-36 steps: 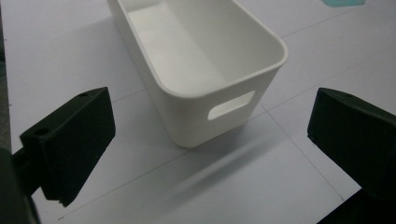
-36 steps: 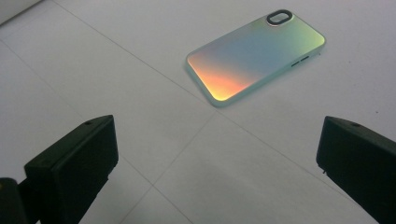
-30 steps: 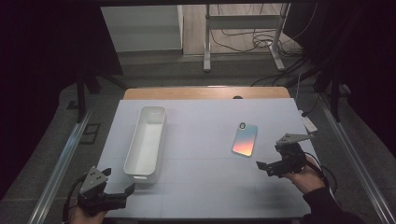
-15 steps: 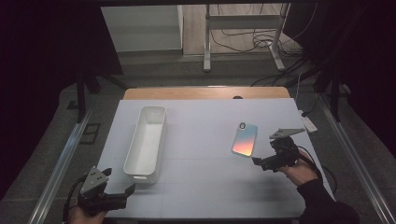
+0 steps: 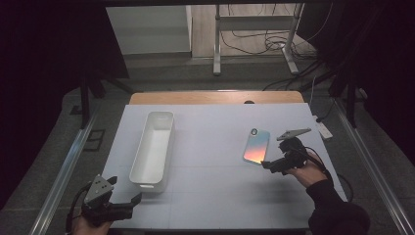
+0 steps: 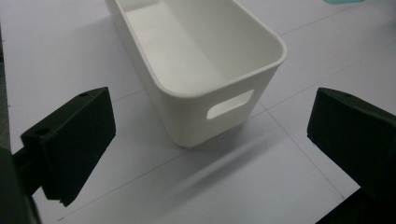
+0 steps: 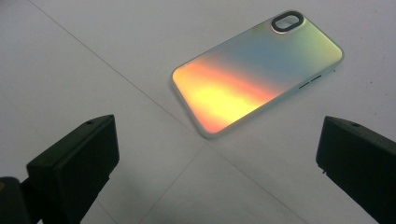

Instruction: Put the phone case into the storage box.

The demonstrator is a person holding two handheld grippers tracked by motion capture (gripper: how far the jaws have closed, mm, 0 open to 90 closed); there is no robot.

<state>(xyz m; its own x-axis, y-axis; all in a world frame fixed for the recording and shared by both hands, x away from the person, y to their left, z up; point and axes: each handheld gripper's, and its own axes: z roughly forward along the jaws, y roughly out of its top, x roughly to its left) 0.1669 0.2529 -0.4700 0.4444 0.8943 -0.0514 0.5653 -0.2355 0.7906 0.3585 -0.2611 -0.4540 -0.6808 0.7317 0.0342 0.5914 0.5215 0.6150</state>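
- Right gripper (image 5: 268,165): jaws spread wide and holding nothing; in the right gripper view (image 7: 212,163) the near end of the phone case (image 7: 257,74) lies on the table just ahead of the gap between them, not touching either jaw.
- Left gripper (image 5: 132,201): jaws likewise wide apart and empty; in the left gripper view (image 6: 205,154) they frame the near end wall of the white bin (image 6: 219,100), which stands ahead of the jaws, clear of both.
- Count: two grippers, one phone case (image 5: 256,146), one white bin (image 5: 152,147), one table (image 5: 215,196).
- Phone case: iridescent, orange to blue-green, lying flat with its camera cut-out at the far end, on the right half of the table, well apart from the bin.
- White bin: long, open-topped, with nothing in it and a handle slot in its near end wall; it stands on the left half of the table, long side running away from the person.
- Open room: bare table surface lies between bin and case, and along the near edge between the two grippers; the left gripper sits at the near left corner.
- Change: the right gripper has moved forward and leftward towards the case since a second ago; the left gripper, the bin and the case have stayed put.
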